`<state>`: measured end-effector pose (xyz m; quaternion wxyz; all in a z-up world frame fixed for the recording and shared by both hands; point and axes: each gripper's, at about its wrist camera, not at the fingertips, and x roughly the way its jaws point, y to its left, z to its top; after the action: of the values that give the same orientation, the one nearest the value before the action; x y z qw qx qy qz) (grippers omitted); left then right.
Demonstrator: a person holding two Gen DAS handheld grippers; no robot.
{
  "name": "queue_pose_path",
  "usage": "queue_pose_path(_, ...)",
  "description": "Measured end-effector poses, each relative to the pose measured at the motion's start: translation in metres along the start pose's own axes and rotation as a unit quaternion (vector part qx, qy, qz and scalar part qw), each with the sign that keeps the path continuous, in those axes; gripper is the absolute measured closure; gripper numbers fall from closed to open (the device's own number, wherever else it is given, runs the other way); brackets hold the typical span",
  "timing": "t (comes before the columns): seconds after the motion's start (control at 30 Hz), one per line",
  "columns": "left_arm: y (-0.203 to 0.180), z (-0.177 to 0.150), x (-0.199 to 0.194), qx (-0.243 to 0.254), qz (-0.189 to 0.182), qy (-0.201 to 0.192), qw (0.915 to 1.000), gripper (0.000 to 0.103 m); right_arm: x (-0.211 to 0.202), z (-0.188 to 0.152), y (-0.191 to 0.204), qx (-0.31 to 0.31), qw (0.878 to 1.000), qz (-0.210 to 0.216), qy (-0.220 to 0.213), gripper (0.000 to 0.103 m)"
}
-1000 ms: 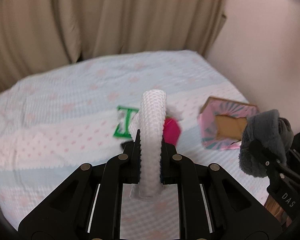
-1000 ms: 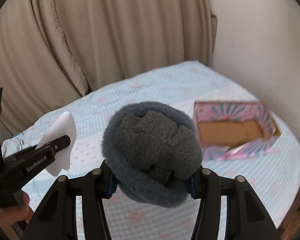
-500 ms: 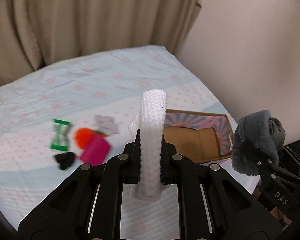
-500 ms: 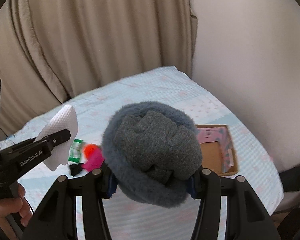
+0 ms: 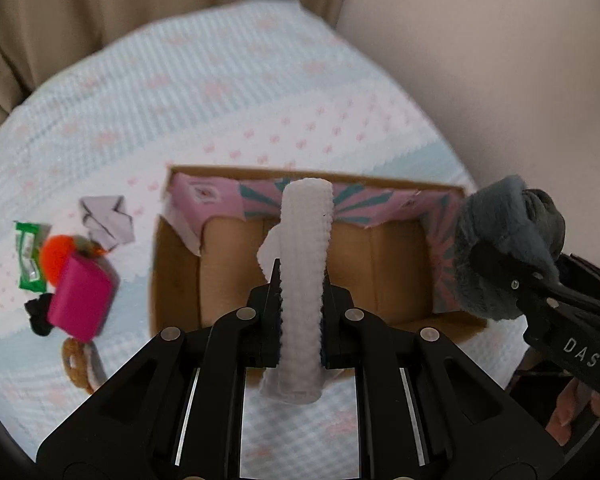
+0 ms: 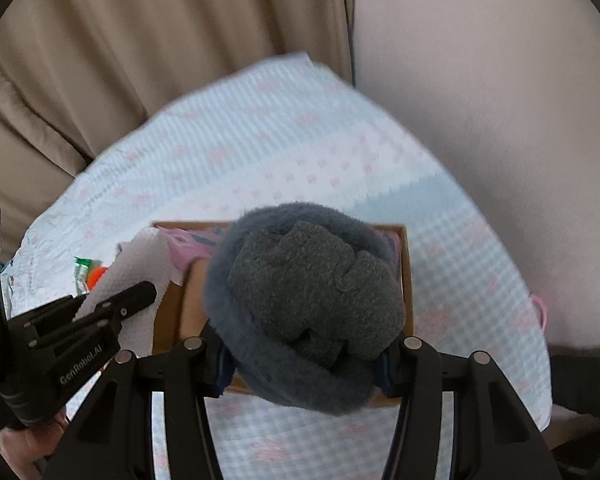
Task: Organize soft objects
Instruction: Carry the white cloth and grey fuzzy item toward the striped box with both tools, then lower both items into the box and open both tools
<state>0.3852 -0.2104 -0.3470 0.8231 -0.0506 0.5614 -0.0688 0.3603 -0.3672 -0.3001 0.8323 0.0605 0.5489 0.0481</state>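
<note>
While left gripper (image 5: 300, 300) pinches waffled white cloth (image 5: 305, 248), right gripper (image 6: 304, 354) clamps fuzzy grey, perhaps sock, bundle (image 6: 308, 304).

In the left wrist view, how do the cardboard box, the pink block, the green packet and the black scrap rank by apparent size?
Largest to smallest, as they look:
1. cardboard box
2. pink block
3. green packet
4. black scrap
The block partly covers the scrap, so the last two places are unsure.

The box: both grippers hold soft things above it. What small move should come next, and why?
Probably lower both a little, then release. The left gripper is shut on the white cloth, the right gripper on the grey bundle; both hang over the box, whose inside looks empty.
</note>
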Motion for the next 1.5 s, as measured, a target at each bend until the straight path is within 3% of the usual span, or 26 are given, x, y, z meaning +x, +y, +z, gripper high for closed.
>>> queue_pose_path(0.3,0.0,0.024,0.09,0.023,0.032,0.108,0.9934,0.093,0.109,0.024,-0.025,0.027,0.988,0.026,0.152,0.053)
queue_pose_path(0.5,0.001,0.023,0.11,0.039,0.057,0.139,0.9879,0.091,0.143,0.022,-0.036,0.054,0.977,0.048,0.198,0.051)
queue_pose_path(0.53,0.001,0.023,0.111,0.041,0.055,0.143,0.9873,0.085,0.145,0.022,-0.035,0.055,0.977,0.054,0.199,0.05)
queue_pose_path(0.6,0.0,0.023,0.112,0.051,0.066,0.151,0.9849,0.038,0.15,0.026,-0.033,0.049,0.977,0.053,0.2,0.034)
queue_pose_path(0.63,0.0,0.023,0.111,0.061,0.074,0.151,0.9838,0.002,0.151,0.027,-0.031,0.043,0.978,0.049,0.196,0.03)
queue_pose_path(0.7,0.0,0.02,0.107,0.073,0.074,0.144,0.9842,0.0,0.151,0.032,-0.028,0.045,0.977,0.07,0.196,0.014)
queue_pose_path(0.73,0.0,0.018,0.106,0.078,0.071,0.145,0.9839,0.0,0.151,0.032,-0.028,0.047,0.976,0.076,0.198,0.012)
queue_pose_path(1.1,0.004,0.014,0.078,0.08,0.055,0.13,0.9867,0.0,0.134,0.042,-0.028,0.059,0.985,0.06,0.149,0.012)
queue_pose_path(1.3,0.007,0.013,0.029,0.078,0.042,0.091,0.9919,0.0,0.087,0.046,-0.021,0.043,0.992,0.042,0.112,0.012)
queue_pose_path(1.5,0.011,0.003,-0.057,0.07,0.033,0.027,0.9967,0.0,-0.001,0.041,0.0,0.028,0.998,0.028,0.045,0.012)
